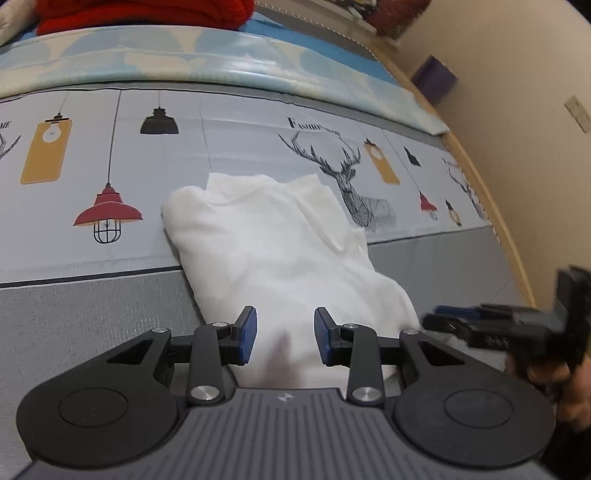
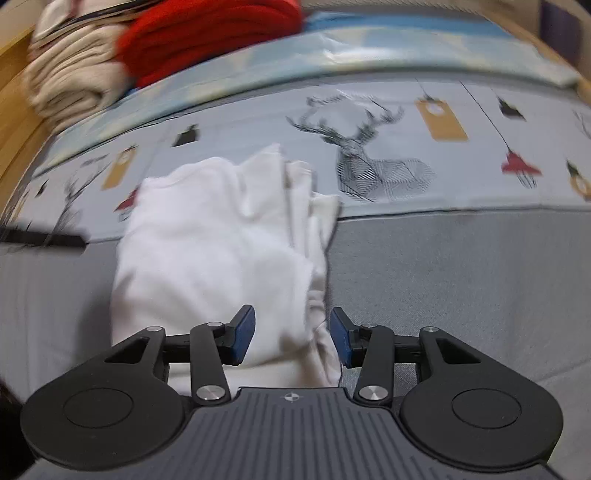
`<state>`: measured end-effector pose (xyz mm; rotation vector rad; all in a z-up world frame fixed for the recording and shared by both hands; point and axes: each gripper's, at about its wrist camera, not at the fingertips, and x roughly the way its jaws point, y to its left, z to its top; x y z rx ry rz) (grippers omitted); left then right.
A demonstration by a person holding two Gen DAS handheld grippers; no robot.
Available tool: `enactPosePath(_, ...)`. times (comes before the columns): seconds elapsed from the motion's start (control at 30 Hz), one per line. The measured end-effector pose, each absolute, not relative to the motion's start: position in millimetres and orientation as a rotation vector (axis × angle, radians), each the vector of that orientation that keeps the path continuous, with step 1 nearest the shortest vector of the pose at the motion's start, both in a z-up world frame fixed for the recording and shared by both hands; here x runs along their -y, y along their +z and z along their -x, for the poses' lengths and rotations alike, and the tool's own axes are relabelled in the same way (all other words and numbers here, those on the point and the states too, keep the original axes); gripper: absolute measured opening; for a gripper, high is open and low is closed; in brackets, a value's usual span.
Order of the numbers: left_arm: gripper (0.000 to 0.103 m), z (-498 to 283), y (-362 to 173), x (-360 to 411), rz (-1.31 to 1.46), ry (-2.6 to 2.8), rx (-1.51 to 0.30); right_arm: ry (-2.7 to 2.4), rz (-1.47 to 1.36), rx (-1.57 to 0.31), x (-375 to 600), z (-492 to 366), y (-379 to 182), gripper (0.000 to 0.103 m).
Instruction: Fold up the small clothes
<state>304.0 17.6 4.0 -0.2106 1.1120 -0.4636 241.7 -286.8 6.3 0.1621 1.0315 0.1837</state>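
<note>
Seen from the left wrist, the left gripper (image 1: pixel 283 334) hangs over the near end of the folded white garment (image 1: pixel 273 243), its blue pads spread apart and pinching nothing (cloth shows in the gap). The garment lies on the printed bed sheet (image 1: pixel 110 155), beside a deer print (image 1: pixel 345 177). The right gripper (image 1: pixel 454 321) blurs in at the right edge. From the right wrist, the right gripper (image 2: pixel 292 334) is likewise spread, over the garment's rumpled near edge; red cloth (image 2: pixel 207 33) sits behind.
</note>
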Motion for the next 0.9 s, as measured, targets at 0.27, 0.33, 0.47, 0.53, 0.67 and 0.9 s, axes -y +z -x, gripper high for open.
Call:
enactPosePath(0.27,0.037,-296.9,3.1,-16.5,0.179,-0.523,-1.137,0.232,-0.165,-1.128,268.4,-259.9,-23.4,0.003)
enactPosePath(0.33,0.037,-291.7,1.3,-10.0,0.133,-0.558,-1.144,0.255,-0.182,-1.105,269.2,-255.0,-15.3,0.003)
enactPosePath(0.47,0.037,-285.4,-0.8,2.4,0.074,-0.607,-1.138,0.406,-0.323,-0.963,285.0,-226.0,31.0,0.003)
enactPosePath(0.53,0.037,-284.1,-2.7,7.5,0.058,-0.630,-1.140,0.453,-0.345,-0.936,298.2,-211.1,44.3,0.003)
enactPosePath(0.67,0.037,-281.9,-17.7,22.2,0.004,-0.658,-1.193,0.237,-0.147,-1.130,313.3,-209.1,10.7,0.004)
enactPosePath(0.9,0.037,-271.2,-72.3,46.4,-0.277,-0.570,-1.364,0.222,-0.177,-1.069,317.4,-224.3,18.9,0.027)
